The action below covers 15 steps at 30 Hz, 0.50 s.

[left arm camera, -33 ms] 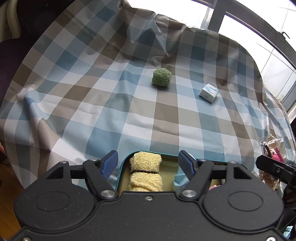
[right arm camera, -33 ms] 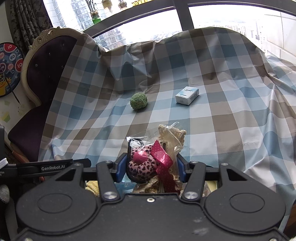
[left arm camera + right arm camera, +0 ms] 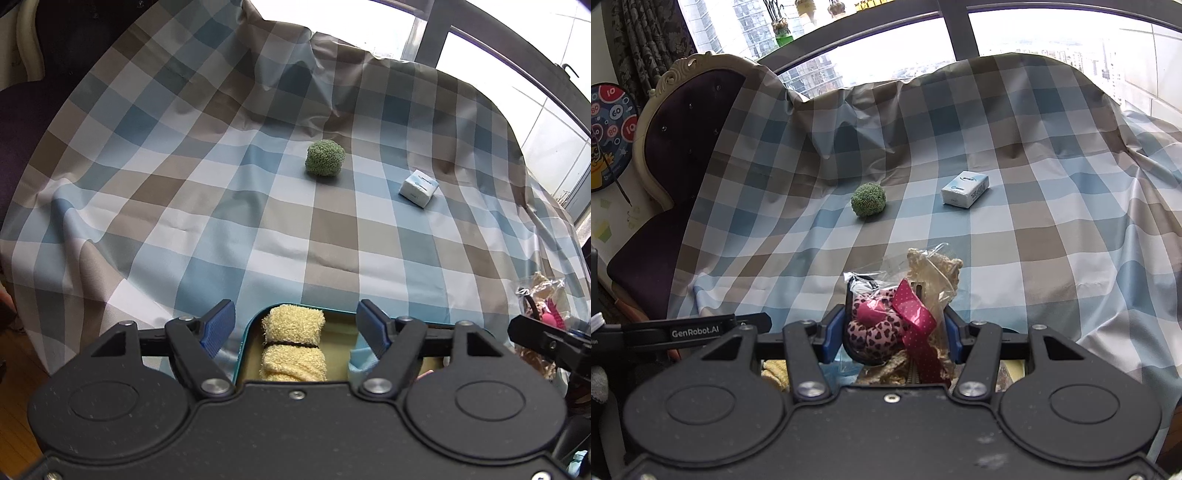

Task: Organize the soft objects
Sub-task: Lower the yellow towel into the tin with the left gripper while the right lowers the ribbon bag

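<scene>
Over the teal tin, left tool gapes; right tool clamps wrapped plush.

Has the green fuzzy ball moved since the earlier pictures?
No. The green fuzzy ball sits in the same spot left of the white tissue pack on the checkered cloth.

My left claw is matt black plastic with ribbed blue pads. Below it, a fuzzy yellow terry roll lies in a smooth teal tin. My right claw pinches crinkly clear plastic wrap with a glossy dotted ribbon. The checked cloth has a faint sheen.
</scene>
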Tool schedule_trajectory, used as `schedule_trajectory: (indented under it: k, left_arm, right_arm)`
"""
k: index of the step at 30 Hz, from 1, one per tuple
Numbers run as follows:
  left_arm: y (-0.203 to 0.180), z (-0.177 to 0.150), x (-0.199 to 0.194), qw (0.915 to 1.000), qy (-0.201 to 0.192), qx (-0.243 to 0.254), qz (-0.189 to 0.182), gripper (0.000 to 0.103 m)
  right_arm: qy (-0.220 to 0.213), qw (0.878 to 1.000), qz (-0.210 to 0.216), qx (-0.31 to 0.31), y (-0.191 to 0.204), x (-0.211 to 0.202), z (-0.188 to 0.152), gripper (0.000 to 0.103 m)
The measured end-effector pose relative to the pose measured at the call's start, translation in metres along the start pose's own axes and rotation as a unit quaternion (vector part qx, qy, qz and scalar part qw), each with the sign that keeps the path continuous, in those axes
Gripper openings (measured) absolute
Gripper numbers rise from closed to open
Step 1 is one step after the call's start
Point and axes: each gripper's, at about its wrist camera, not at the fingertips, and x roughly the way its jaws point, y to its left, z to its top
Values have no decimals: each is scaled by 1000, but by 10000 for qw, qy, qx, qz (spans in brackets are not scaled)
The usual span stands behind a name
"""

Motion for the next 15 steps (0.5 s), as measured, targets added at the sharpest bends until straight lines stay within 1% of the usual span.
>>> schedule_trajectory:
  k: [6,8,12,15]
  left_arm:
    - [4,0,1,9999,-14,-37,93,71]
    - [5,-1,3,9999,10,-64,98,71]
    - [4,-3,5,9999,60,-31,94,71]
    - [3,-3,5,9999,69,-9,78,71]
  right_arm:
    - [268,9984,336,-380,8,-3,-10,53]
    - [323,9984,318,-351,7,-4,-12,53]
    - [373,9990,228,-104,2,-1,-7,53]
    - [388,9991,174,-93,3,3,-2,55]
